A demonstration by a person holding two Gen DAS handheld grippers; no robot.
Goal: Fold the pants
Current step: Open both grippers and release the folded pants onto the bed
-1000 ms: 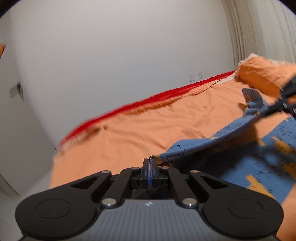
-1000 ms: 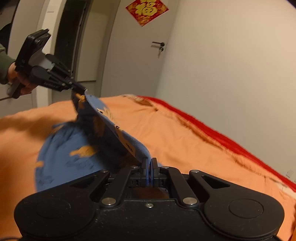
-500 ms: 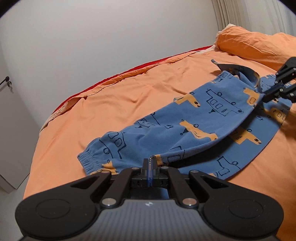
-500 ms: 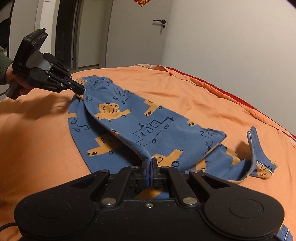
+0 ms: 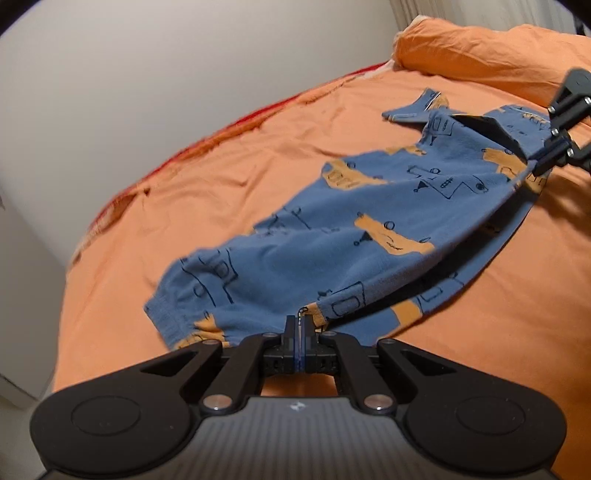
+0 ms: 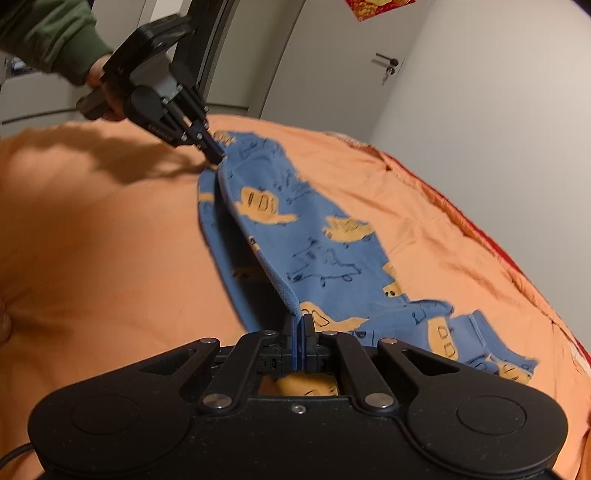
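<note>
At lower centre our left gripper (image 5: pixel 300 325) and right gripper (image 6: pixel 300 325) clench one edge of the blue pants (image 5: pixel 332 229), mid-frame on the orange bed (image 5: pixel 229 177); we'd keep it taut, lowering evenly; upper-right red door hanging (image 6: pixel 380 5) unreadable.

Legible text: none. Small pale logo mark (image 5: pixel 295 406) on the gripper body behind the fingers, no letters. Red-and-gold paper decoration (image 6: pixel 380 6) on the wall far beyond the fingers, characters cut off.
</note>
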